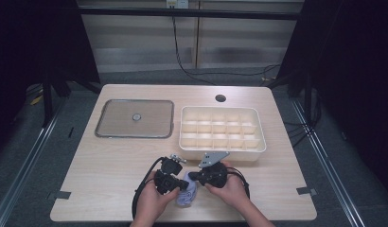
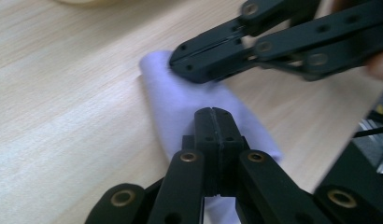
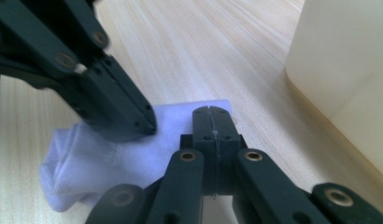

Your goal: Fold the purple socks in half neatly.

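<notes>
While both sets of jaws are pressed fully together, each seems to be nipping the sock: the left gripper [image 2: 213,122] sits on one end of the roll, the right gripper [image 3: 212,122] on the other, though whether fabric is actually caught between the pads I can't tell

The sock [image 1: 188,192] is pale lilac knit, folded or rolled into a short soft bundle, lying on the table's near edge between the two hands, just in front of the tray

Handling guess: very light, limp, no stiffness, will sag and unroll if lifted by one layer. Not fragile, not slippery; the knit should grip the pads well. Best hold is a pinch through the full thickness near each end, or across the fold

Farther out: the table [image 1: 111,161] is light wood-grain laminate, smooth and flat. The tray [image 1: 258,135] is cream plastic, rigid, split into a grid of small compartments. The lid [image 1: 135,118] lies flat to the tray's left, clear with a dark rim and a small centre knob
</notes>
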Motion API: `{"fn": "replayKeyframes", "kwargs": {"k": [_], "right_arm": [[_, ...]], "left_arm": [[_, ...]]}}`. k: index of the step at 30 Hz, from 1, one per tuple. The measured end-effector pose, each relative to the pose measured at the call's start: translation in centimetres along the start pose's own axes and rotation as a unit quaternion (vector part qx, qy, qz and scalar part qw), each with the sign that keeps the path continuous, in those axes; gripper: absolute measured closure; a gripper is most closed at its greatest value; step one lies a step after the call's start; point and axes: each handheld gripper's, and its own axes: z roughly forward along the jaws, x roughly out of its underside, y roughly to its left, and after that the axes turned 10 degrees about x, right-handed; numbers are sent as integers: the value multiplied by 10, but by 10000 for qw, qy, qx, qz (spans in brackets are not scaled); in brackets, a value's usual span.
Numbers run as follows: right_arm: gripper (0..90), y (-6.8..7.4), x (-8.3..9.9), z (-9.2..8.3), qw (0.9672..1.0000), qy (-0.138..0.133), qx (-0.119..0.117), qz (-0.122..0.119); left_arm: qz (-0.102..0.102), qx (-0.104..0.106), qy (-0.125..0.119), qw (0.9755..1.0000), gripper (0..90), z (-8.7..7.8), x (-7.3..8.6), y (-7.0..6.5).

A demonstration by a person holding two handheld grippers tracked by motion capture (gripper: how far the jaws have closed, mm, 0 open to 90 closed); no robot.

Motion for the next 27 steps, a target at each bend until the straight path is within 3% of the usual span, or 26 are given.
{"fn": "replayKeyframes", "kwargs": {"k": [4, 8, 12, 20, 27], "right_arm": [[900, -1, 0, 0, 10000, -14, 9, 4], [900, 0, 1, 0, 10000, -9, 2, 13], [900, -1, 1, 0, 10000, -32, -17, 34], [900, -1, 1, 0, 10000, -30, -2, 52], [900, -2, 2, 0, 10000, -12, -8, 50]], "left_arm": [[30, 81, 8, 10000, 900, 1, 2, -6], [3, 86, 86, 9999, 900, 11, 8, -3], [59, 8, 112, 9999, 900, 9, 8, -7], [125, 178, 35, 9998, 900, 10, 8, -13], [216, 109, 110, 9996, 900, 18, 10, -17]]}}
